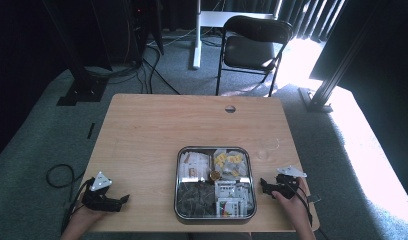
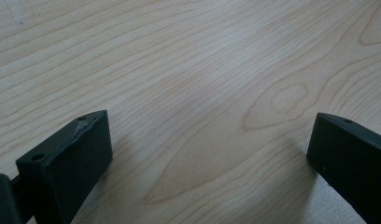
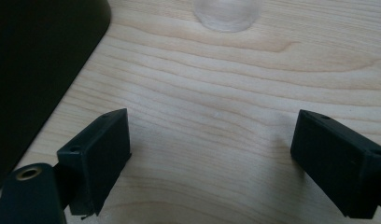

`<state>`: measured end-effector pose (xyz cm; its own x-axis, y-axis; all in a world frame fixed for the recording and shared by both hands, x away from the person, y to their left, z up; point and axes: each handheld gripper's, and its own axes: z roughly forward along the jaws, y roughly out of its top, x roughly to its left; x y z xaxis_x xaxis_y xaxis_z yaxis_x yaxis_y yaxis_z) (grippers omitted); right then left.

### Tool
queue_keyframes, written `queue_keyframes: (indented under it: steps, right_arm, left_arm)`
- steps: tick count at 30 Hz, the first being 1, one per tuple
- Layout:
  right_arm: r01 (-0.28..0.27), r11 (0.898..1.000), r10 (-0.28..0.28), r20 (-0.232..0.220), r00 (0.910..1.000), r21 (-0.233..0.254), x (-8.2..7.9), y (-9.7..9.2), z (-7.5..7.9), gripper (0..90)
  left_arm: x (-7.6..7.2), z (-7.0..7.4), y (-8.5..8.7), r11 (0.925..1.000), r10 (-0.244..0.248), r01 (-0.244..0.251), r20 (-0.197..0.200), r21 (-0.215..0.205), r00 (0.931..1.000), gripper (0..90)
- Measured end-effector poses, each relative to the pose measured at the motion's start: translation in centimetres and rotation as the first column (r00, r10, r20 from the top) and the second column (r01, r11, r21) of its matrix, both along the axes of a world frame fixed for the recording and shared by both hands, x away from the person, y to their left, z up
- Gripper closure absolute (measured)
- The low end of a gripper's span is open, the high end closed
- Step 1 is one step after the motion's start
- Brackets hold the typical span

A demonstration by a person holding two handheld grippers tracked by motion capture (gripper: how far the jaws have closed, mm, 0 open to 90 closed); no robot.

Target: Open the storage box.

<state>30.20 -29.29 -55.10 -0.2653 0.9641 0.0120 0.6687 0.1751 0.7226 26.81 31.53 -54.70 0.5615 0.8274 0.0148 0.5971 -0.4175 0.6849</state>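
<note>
A metal tray (image 1: 177, 200) with several compartments of small packets and parts lies on the wooden table (image 1: 152, 130), near the front edge. My left gripper (image 1: 123, 199) rests on the table left of the tray, held by a hand at the front left corner. In the left gripper view its jaws (image 2: 212, 135) stand wide apart over bare wood with nothing between them. My right gripper (image 1: 266, 185) sits just right of the tray. In the right gripper view it (image 3: 214, 135) is open too, with bare wood between the jaws, the tray's dark wall (image 3: 39, 70) at the left and a clear round cup (image 3: 227, 14) ahead.
The clear cup (image 1: 264, 153) stands on the table beside the tray's far right corner. A cable hole (image 1: 230, 108) sits near the table's far edge. Beyond the table are a black folding chair (image 1: 252, 47), a stand base and floor cables (image 1: 59, 175).
</note>
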Motion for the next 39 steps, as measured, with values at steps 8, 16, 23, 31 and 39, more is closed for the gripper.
queue_keyframes:
  steps: [8, 16, 23, 31, 39]
  right_arm:
    - [0.0, 1.0, 0.0, 0.0, 1.0, 0.0, 0.0, 0.0, 0.0, 11.3]
    - [0.0, 1.0, 0.0, -0.001, 1.0, 0.0, 0.0, 0.0, 0.0, 11.3]
    - [0.0, 1.0, 0.0, -0.001, 1.0, -0.001, 0.0, 0.0, 0.0, 11.3]
    - [0.0, 1.0, 0.0, -0.001, 1.0, 0.0, 0.0, 0.0, 0.0, 11.3]
    - [0.0, 1.0, 0.0, -0.001, 1.0, 0.0, 0.0, 0.0, 0.0, 11.3]
  left_arm:
    - [0.0, 0.0, 0.1, 0.9999, 0.01, -0.01, 0.001, -0.001, 0.9999, 1.0]
    - [0.1, 0.1, 0.1, 1.0, 0.008, -0.008, -0.002, 0.002, 1.0, 1.6]
    - [0.1, 0.2, 0.0, 0.9997, 0.014, -0.014, 0.014, 0.021, 0.9998, 1.6]
    - [0.2, 0.7, -0.6, 0.9998, 0.006, -0.006, 0.017, 0.017, 0.9998, 1.7]
    - [0.4, 1.2, -1.6, 0.9997, -0.014, 0.014, 0.019, 0.021, 0.9997, 1.7]
